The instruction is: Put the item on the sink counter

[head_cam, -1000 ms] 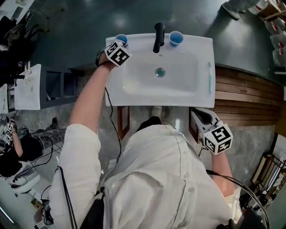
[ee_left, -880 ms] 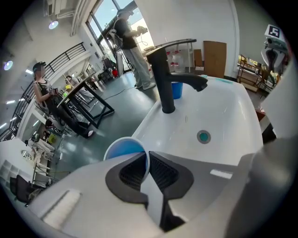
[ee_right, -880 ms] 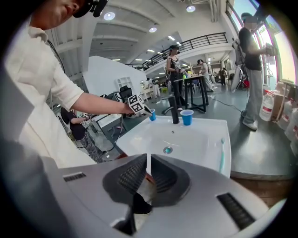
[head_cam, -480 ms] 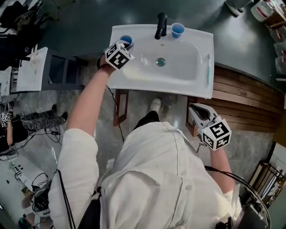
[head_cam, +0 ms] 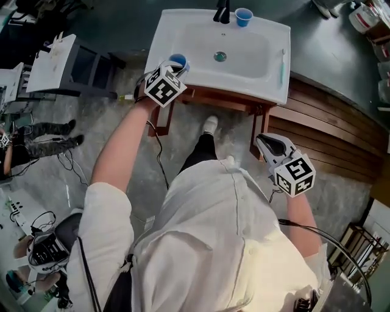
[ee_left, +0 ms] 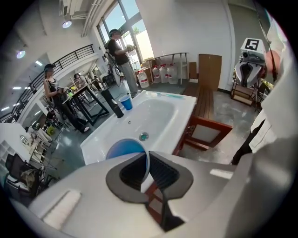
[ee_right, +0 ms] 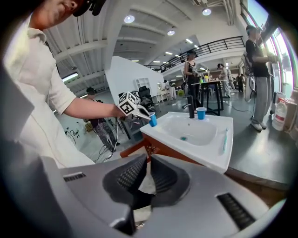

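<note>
Blue plastic cup (head_cam: 178, 60) sat clamped in the left hand-held gripper (head_cam: 175, 65), whose jaws were pinched on the cup's thin wall at the rim, one pad inside and one outside. Cup and gripper were at the near left corner of the white sink bench (head_cam: 183, 27), which stood on a brown wooden cabinet (head_cam: 210, 97). Whether the cup touched the rim could not be told.

The right hand-held gripper (head_cam: 263, 142) was well apart from the sink, low beside the person's white shirt (head_cam: 219, 244). Its jaws were drawn together to a thin slit with nothing between them.

Only the right gripper view showed the held cup from the side, upright and level with the sink's corner. Only the head view showed the opening of the cup facing up.

A second blue plastic cup (head_cam: 244, 16) stood upright on the back rim, just right of the black faucet (head_cam: 222, 11). A teal toothbrush (head_cam: 281, 66) lay along the right rim. The basin showed its round metal drain (head_cam: 220, 56).
</note>
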